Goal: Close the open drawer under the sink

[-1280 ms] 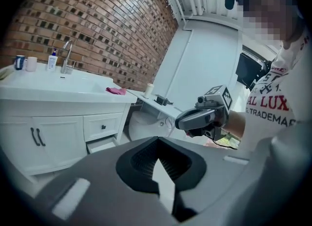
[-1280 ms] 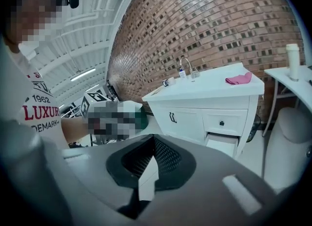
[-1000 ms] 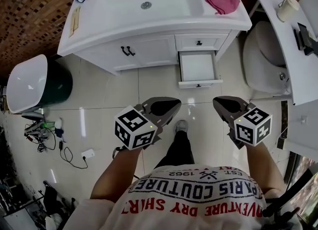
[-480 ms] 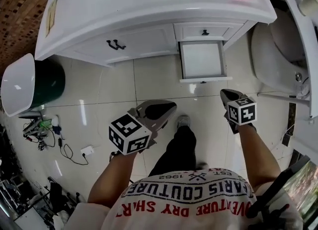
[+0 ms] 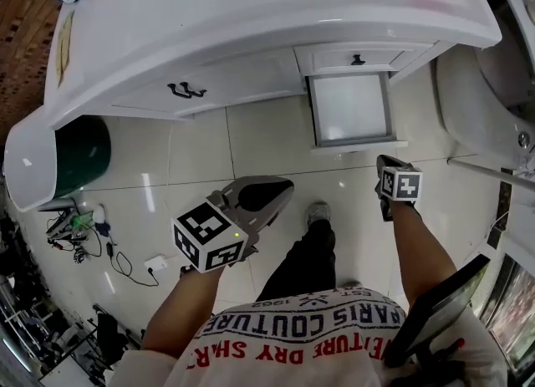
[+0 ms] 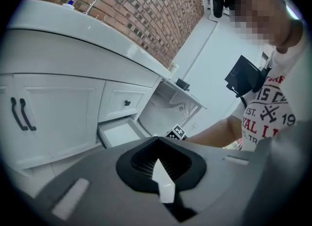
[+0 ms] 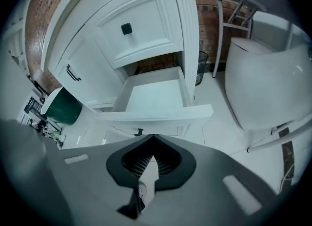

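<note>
One white sink vanity [image 5: 251, 34] fills the top of the head view. Under its right end the lower drawer [image 5: 351, 109] stands pulled out over the tiled floor, empty, its front panel [image 7: 151, 114] facing the person. Both tools are clenched on nothing: the right hand-held gripper [image 5: 387, 162] hovers near that panel, the left hand-held gripper [image 5: 280, 189] well off to the side. The drawer looks light, stiff and free-sliding, so a flat push on the panel above its small dark knob [image 7: 140, 132] should do.
</note>
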A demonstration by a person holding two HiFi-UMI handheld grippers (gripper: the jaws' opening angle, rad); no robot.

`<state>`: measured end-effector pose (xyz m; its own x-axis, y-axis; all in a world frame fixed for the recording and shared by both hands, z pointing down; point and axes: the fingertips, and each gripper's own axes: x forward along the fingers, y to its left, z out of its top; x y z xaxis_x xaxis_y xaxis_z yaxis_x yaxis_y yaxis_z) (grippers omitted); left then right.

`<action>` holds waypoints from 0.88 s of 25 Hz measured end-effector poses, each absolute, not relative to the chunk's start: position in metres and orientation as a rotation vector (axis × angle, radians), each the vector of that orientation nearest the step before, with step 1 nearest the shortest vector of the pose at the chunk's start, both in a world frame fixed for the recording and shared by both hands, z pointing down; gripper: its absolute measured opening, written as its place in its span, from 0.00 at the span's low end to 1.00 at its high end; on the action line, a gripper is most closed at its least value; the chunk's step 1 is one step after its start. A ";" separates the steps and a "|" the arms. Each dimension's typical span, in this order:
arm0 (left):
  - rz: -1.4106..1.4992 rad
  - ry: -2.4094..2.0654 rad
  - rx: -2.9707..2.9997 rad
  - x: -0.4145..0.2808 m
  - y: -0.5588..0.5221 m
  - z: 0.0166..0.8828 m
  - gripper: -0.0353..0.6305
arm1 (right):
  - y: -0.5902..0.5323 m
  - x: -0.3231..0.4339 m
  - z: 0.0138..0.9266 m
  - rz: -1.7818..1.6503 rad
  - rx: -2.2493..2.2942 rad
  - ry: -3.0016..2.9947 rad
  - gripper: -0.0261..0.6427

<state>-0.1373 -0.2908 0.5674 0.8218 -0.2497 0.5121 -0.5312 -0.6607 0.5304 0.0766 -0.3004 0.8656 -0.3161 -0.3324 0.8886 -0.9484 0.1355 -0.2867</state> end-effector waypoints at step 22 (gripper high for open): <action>0.479 -0.543 2.279 -0.142 -0.329 0.604 0.03 | -0.349 0.063 0.874 1.258 1.333 -1.807 0.05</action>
<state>-0.1422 -0.3295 0.6036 0.8411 -0.2383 0.4856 -0.5117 -0.6419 0.5712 0.0632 -0.3488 0.8739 -0.3488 -0.4078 0.8438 -0.9329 0.0653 -0.3541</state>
